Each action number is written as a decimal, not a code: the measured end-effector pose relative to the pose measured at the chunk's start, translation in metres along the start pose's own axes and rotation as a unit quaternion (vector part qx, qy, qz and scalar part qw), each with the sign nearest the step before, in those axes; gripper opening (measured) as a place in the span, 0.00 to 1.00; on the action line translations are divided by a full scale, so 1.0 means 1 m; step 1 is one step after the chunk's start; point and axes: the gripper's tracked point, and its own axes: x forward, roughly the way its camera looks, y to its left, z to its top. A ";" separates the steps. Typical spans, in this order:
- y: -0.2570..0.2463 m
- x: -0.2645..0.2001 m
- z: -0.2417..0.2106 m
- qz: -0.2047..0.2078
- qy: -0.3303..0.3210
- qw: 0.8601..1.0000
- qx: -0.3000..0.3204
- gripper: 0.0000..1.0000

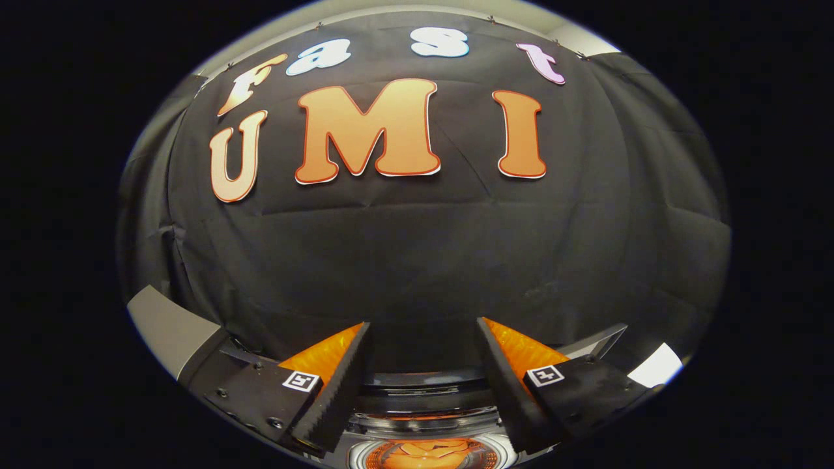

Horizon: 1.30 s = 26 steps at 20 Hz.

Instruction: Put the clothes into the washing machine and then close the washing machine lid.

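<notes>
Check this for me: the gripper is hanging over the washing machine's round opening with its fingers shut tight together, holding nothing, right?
Not quite. In the gripper view the gripper has its fingers spread wide apart, not shut. The rest holds: nothing is between them, and the washing machine with its round opening lies just below and ahead of them.

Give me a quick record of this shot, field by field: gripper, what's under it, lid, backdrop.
gripper: gripper open, fingers spread wide, nothing between them
below the fingers: washing machine, its round drum opening showing something orange inside
lid: state cannot be told from this view
backdrop: black cloth wall beyond the fingers
</notes>
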 end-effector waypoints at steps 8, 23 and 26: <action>0.000 -0.038 -0.012 -0.002 -0.001 1.000 -0.004 1.00; -0.002 -0.096 -0.048 0.010 0.003 1.000 -0.005 1.00; -0.003 -0.103 -0.055 0.011 0.010 1.000 -0.004 1.00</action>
